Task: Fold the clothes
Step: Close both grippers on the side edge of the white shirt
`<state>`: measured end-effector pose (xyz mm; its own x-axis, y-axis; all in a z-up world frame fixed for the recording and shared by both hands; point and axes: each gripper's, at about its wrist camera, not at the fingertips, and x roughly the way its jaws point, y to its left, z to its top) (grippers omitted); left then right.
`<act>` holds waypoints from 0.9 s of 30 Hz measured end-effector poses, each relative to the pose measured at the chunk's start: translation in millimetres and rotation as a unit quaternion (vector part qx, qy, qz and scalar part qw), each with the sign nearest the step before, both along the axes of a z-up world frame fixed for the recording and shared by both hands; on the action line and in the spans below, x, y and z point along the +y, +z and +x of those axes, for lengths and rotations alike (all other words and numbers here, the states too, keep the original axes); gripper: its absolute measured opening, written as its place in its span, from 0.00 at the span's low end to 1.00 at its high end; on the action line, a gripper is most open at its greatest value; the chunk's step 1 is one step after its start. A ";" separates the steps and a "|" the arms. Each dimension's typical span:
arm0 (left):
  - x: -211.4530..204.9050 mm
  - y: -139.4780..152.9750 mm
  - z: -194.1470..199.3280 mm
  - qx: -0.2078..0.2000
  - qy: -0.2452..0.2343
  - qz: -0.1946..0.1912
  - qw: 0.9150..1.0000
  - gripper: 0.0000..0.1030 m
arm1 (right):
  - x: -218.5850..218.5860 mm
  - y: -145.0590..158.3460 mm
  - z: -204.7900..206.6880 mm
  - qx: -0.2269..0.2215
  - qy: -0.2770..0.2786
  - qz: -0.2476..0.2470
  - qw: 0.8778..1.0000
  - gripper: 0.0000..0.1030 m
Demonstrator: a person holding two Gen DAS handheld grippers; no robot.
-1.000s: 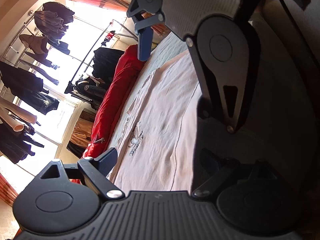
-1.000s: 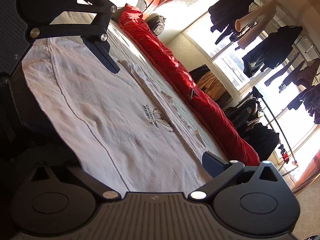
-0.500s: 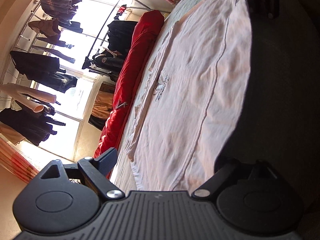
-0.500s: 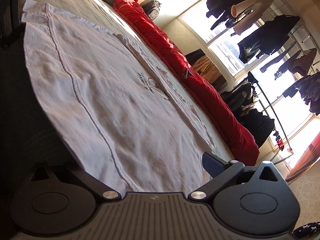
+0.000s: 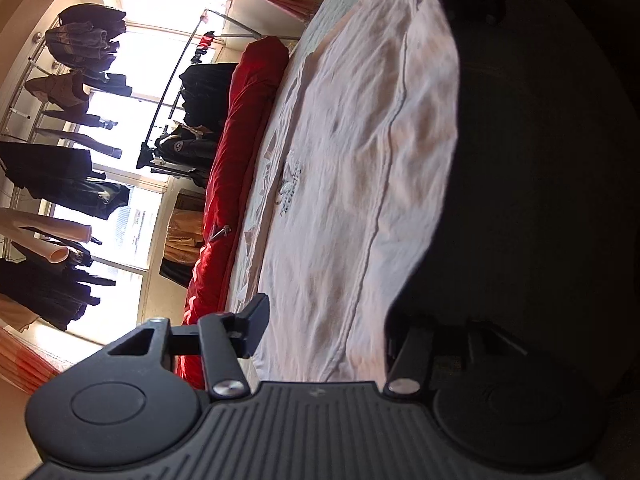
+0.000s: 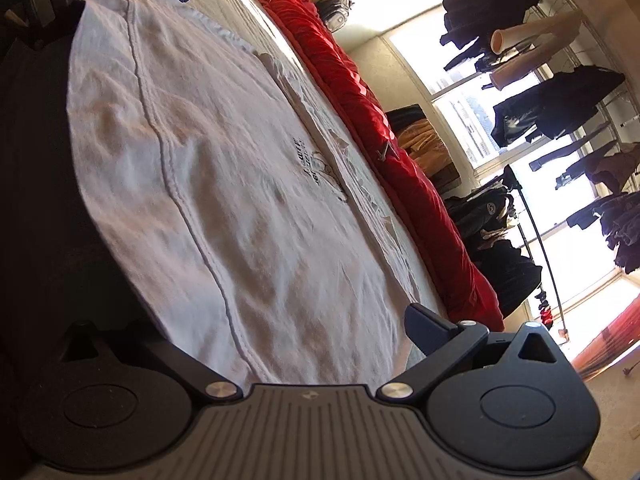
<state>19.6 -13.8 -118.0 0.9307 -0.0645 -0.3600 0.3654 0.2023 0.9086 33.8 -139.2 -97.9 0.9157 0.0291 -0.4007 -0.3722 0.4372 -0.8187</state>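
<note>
Closing on the white shirt's near hem, left gripper.
Right gripper's fingers stand apart around the hem; next, pinch and lift together.

One white shirt lies ahead of the tool, with one dark printed logo. One red quilt runs along its far side. Beyond that stands one clothes rack and several hanging dark garments, too overlapped to count.

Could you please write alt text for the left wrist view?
The left gripper is closing its jaws around the near edge of a white T-shirt spread flat on a bed. A red duvet lies rolled along the far side, and dark clothes hang on racks by bright windows.
</note>
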 end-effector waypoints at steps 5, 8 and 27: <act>2.5 -7.1 -2.3 0.004 -0.024 0.024 0.999 0.23 | 9.1 -4.9 -9.0 -0.016 0.044 -0.073 0.996 0.93; 3.4 -8.6 -1.6 -0.006 -0.034 0.042 0.999 0.25 | 10.7 -4.7 -15.2 -0.019 0.059 -0.093 0.994 0.83; 0.7 17.2 12.7 -0.008 -0.029 0.028 0.999 0.03 | 18.8 9.9 -19.5 0.007 0.051 -0.062 0.997 0.09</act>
<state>32.3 -13.1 -100.8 0.9320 -0.0982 -0.3490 0.3597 0.1303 0.9239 14.3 -120.4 -88.0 0.9049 0.0708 -0.4197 -0.4212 0.2914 -0.8589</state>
